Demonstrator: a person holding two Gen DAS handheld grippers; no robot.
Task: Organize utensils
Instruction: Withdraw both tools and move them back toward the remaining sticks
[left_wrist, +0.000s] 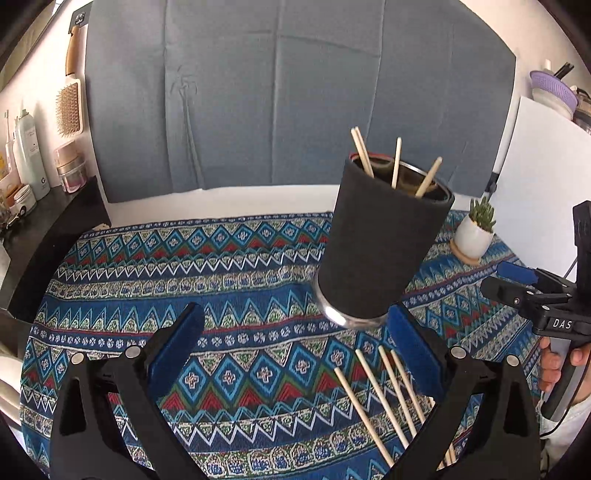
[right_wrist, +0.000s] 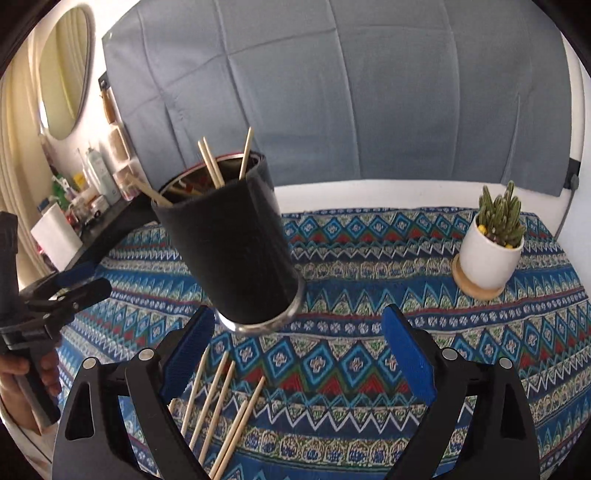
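A black cup with a metal base stands on the patterned cloth. Several wooden chopsticks stick out of it. More loose chopsticks lie on the cloth in front of the cup. My left gripper is open, nothing between its blue pads; the loose chopsticks lie under its right finger. My right gripper is also open and holds nothing; the loose chopsticks lie by its left finger. Each gripper shows at the edge of the other's view.
A small succulent in a white pot sits on a wooden coaster at the cloth's far right. A grey cushion backs the table. To the left, a dark shelf holds bottles and jars.
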